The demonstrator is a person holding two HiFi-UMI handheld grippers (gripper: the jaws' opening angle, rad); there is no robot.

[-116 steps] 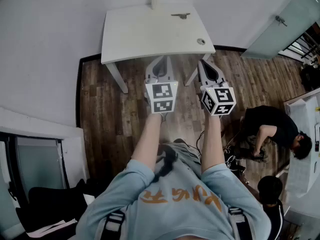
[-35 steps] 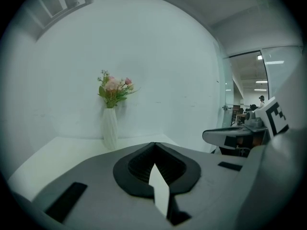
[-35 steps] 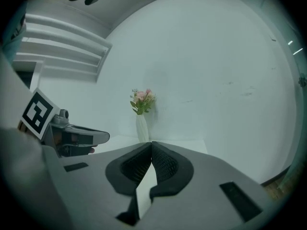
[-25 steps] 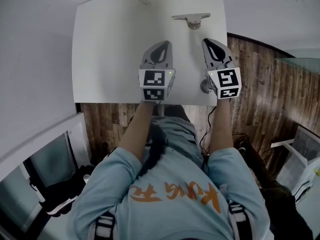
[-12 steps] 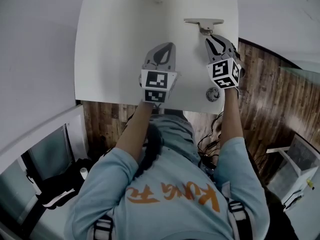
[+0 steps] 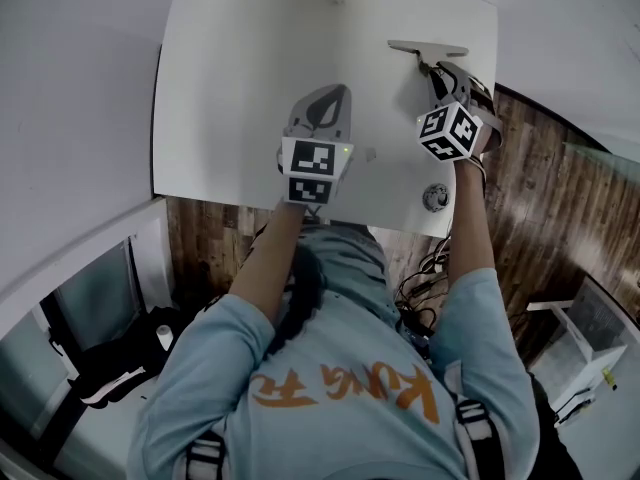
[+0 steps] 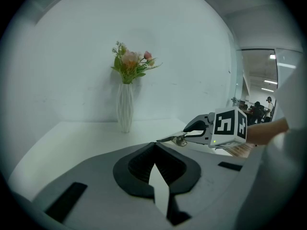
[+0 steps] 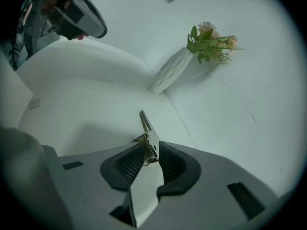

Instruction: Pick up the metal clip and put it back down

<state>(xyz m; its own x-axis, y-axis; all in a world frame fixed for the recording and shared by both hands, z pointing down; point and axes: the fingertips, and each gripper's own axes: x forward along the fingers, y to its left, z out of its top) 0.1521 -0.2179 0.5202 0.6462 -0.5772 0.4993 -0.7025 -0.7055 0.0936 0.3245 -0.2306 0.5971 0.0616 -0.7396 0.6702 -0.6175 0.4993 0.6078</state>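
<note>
The metal clip (image 6: 428,48) lies on the white table (image 6: 230,88) near its far right corner. My right gripper (image 6: 446,68) is rolled on its side with its tips at the clip. In the right gripper view the clip's (image 8: 146,133) near handle sits between the pads of the right gripper (image 8: 146,148). Its jaws have just been opening and stand apart around that handle. My left gripper (image 6: 330,93) hovers over the middle of the table with its jaws together and nothing in them. From the left gripper (image 7: 154,145), the clip (image 7: 173,139) and the right gripper (image 7: 199,125) show off to the right.
A white vase of flowers (image 7: 125,107) stands at the table's far edge by the wall; it also shows as the vase (image 8: 170,71) beyond the clip. A round cable grommet (image 6: 434,197) sits near the table's front right corner. Wooden floor lies to the right.
My right gripper has moved forward and down to the clip and rolled onto its side, and its jaws have parted. The left gripper has crept slightly forward.
</note>
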